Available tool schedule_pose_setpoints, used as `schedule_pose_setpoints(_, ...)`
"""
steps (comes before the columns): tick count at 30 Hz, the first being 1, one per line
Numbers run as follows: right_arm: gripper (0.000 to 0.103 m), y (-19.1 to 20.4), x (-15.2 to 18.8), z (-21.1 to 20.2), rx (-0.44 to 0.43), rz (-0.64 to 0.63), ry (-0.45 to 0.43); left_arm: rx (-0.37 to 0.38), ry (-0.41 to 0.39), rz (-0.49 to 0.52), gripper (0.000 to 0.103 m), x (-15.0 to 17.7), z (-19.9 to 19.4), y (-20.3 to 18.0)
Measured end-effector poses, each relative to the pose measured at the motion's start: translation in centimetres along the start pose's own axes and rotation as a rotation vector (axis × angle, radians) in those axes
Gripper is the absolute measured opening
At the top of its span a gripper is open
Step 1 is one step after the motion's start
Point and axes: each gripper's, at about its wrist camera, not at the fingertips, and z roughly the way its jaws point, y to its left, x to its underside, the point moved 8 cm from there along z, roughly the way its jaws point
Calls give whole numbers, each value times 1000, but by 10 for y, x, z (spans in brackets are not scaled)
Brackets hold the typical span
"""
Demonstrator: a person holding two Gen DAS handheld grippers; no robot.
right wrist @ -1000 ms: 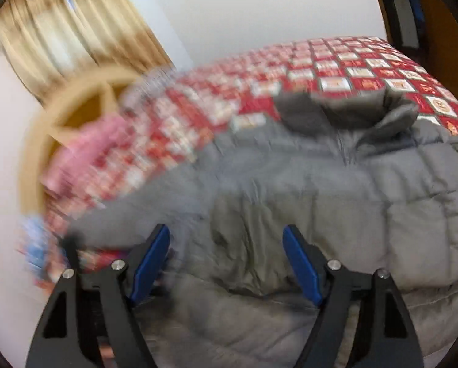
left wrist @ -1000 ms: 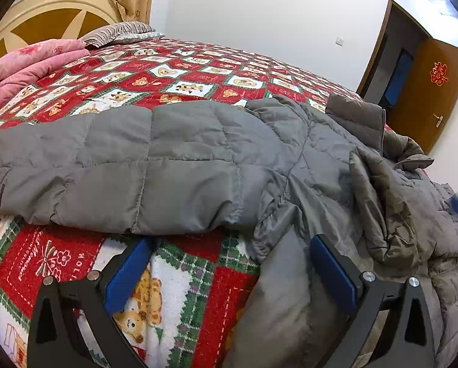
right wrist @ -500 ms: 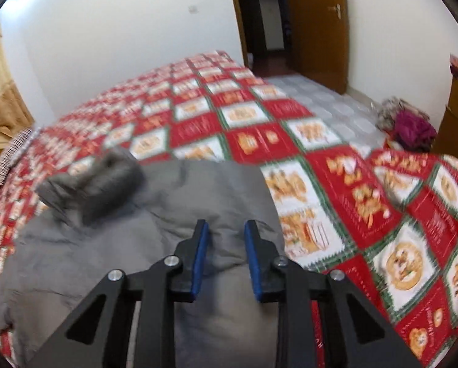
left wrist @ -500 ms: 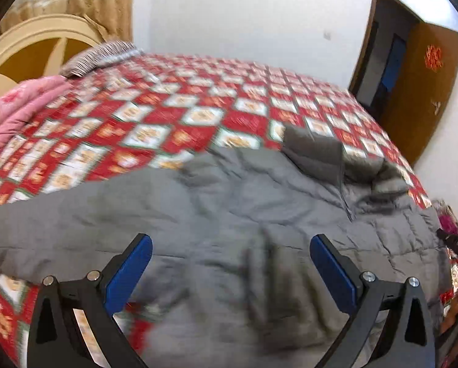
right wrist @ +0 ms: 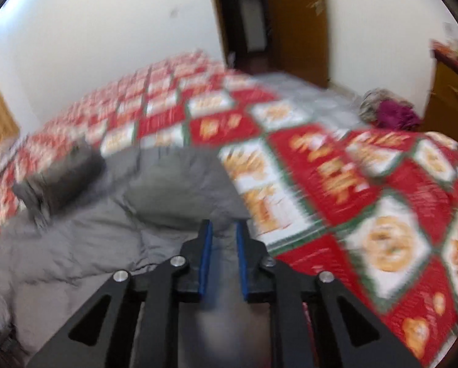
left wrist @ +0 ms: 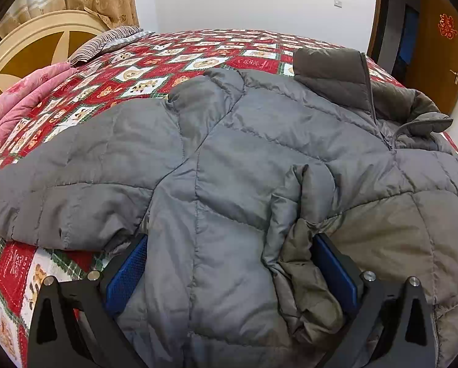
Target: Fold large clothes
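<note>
A large grey quilted puffer jacket (left wrist: 259, 141) lies spread on a bed with a red patterned quilt (left wrist: 143, 70); its collar (left wrist: 333, 73) points toward the far side and one sleeve (left wrist: 60, 190) stretches left. My left gripper (left wrist: 229, 263) is wide open, its blue pads astride a bunched fold of the jacket's near edge. In the blurred right wrist view the jacket (right wrist: 112, 214) lies at the left, and my right gripper (right wrist: 223, 239) is shut on a grey piece of it at the jacket's right edge.
A pink blanket (left wrist: 23, 98) and a striped pillow (left wrist: 106, 43) lie by the cream headboard (left wrist: 29, 49). A wooden door (left wrist: 437, 49) stands at the right. A pile of clothes (right wrist: 385, 110) lies on the floor by a wooden cabinet (right wrist: 449, 92).
My left gripper dropped lower and closer, so jacket fabric now fills the gap between its open jaws. My right gripper stayed shut on the jacket's edge and shifted a little; its view is blurred.
</note>
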Motion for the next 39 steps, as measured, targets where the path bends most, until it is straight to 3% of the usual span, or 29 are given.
schedule_pose_setpoints(4,20,25,5,-26,-89,-77,21,0,-1,0,102,0,0,0)
schedule_pose_setpoints(8,20,31,39,2,-90,-105,137,-2,-2,1,102,0,0,-1)
schedule_pose_setpoints(9,15,29,46,11,-73,-114,152,-3,-3,2,102,0,0,-1)
schedule_pose_setpoints(17,15,30,52,24,-37,-162,93,-5,-2,4,102,0,-1,-2)
schedule_pose_setpoints(20,17,30,50,23,-43,-164,81,85,23,-41,102,-2,-9,8)
schedule_pose_setpoints(22,18,31,48,23,-45,-167,74,183,-8,-172,102,-9,-35,39)
schedule_pose_setpoints(24,19,31,53,18,-56,-163,68,206,-82,-304,102,-17,-63,82)
schedule_pose_setpoints(25,21,31,54,16,-65,-157,67,192,-123,-365,102,-21,-78,111)
schedule_pose_setpoints(29,22,30,55,15,-79,-150,67,-24,-203,-554,102,-17,-112,234)
schedule_pose_setpoints(32,30,33,56,14,-83,-171,67,-139,-173,-693,102,4,-113,303)
schedule_pose_setpoints(34,36,36,56,14,-83,-186,66,-189,-99,-813,102,25,-99,339)
schedule_pose_setpoints(37,40,40,58,13,-79,-202,64,-186,-20,-963,102,51,-75,365)
schedule_pose_setpoints(39,41,42,59,13,-75,-209,64,-218,-31,-961,102,48,-69,364)
